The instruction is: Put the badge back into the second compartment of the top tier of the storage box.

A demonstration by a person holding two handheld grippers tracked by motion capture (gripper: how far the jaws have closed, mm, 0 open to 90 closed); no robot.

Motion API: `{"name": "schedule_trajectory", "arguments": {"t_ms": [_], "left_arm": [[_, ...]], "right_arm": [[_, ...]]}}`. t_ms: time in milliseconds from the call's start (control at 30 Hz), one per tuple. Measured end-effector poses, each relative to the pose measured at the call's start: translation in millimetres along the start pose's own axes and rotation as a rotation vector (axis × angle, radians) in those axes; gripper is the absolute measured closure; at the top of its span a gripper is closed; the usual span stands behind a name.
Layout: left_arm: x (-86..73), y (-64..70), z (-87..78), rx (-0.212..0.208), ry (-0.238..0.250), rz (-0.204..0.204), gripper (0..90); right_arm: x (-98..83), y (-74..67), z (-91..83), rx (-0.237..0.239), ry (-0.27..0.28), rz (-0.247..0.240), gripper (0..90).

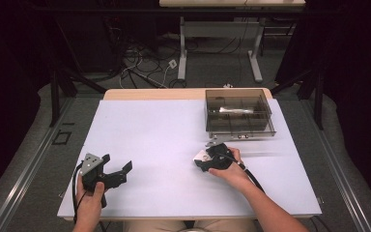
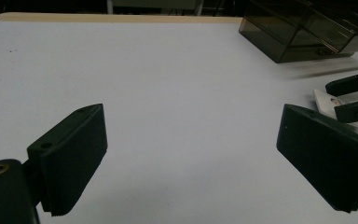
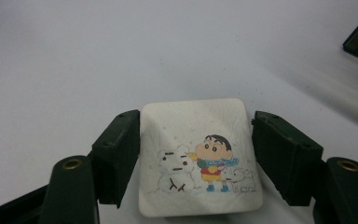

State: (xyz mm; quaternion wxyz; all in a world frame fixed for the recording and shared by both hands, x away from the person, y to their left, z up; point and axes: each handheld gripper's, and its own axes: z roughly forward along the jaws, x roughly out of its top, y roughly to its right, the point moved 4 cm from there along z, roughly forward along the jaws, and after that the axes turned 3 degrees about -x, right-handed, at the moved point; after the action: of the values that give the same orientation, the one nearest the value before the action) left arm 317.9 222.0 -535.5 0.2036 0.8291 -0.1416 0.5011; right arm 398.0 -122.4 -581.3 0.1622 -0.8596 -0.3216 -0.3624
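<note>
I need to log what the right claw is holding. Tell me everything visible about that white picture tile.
The picture tile is a white, rounded square with a pitted, stone-like face and a cartoon child beside a snowman and small dog. It looks flat on the white table, near the smoky box. The right claw is shut on its two side edges.

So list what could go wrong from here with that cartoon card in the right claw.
1. The right claw grips the white cartoon card by its side edges only; it already looks bowed, so it may crease or pop free.
2. The compartmented smoky box sits close ahead; a hasty lift could clip its front wall.
</note>
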Motion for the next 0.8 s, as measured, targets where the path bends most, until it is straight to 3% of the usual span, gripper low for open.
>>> {"name": "schedule_trajectory", "arguments": {"t_ms": [600,800], "left_arm": [[-0.3,0.2,-0.5,0.0,-0.007,0.0,9.1],[-0.3,0.4,-0.3,0.001,-0.009,0.001,9.1]], "right_arm": [[-0.8,-1.8,-17.1,-0.132,0.024,0.171,33.2],[-3.4,-0.1,-26.0,-0.202,0.033,0.206,33.2]]}}
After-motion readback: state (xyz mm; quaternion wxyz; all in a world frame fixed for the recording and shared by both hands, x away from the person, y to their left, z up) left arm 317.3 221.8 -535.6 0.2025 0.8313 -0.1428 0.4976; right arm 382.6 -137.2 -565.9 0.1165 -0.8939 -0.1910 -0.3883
